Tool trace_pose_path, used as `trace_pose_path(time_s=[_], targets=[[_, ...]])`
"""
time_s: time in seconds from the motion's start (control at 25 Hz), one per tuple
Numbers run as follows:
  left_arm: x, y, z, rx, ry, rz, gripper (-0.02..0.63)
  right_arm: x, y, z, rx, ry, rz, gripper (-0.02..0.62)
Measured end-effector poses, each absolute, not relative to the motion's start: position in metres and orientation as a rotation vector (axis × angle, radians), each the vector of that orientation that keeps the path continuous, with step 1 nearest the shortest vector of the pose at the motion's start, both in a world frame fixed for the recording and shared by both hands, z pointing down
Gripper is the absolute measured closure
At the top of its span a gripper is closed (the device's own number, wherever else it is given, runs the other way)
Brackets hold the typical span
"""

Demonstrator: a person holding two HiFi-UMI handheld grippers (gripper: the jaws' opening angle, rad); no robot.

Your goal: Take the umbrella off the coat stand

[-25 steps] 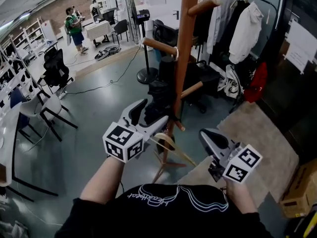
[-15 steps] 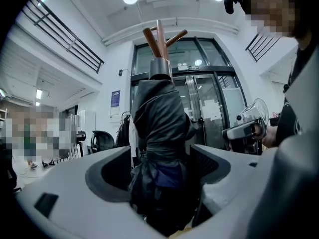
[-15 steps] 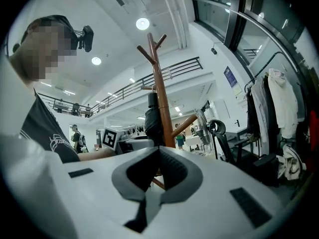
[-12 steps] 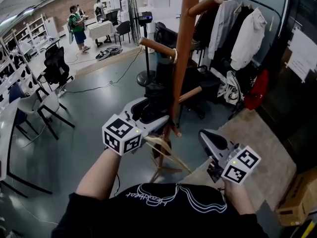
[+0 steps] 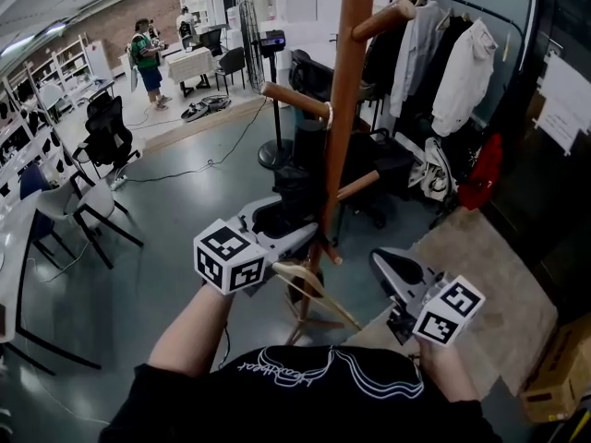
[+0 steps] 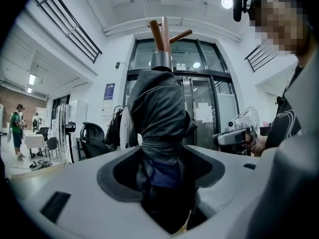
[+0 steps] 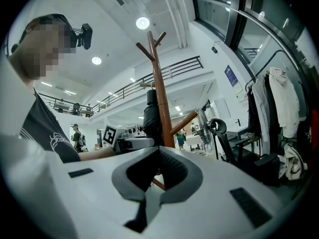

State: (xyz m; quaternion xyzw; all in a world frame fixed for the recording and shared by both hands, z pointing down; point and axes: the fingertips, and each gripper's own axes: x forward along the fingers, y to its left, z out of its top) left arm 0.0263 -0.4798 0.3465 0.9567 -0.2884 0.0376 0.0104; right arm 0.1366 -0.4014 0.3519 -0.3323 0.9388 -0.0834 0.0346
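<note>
Black umbrella (image 6: pixel 159 113) within closing left tongs (image 6: pixel 163 157) (pole (image 5: pixel 343 109) alongside)

The left hand-held gripper (image 5: pixel 288 227) moved forward to the coat stand (image 5: pixel 346 81). A second earlier its jaws stood wide apart just short of the hanging umbrella (image 6: pixel 158 113), with nothing between them. They then took in the folded umbrella and had just been closing, until the pads met its dark fabric on both sides.
</note>
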Motion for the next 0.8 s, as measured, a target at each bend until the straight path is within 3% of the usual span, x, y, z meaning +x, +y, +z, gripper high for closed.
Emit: trace_pose_path(time_s=[0.8], targets=[[0.015,-0.471,0.336,2.937,-0.916,0.037,0.379,0.139,-0.397,0.355,-1.068,2.905,-0.259,0.592]])
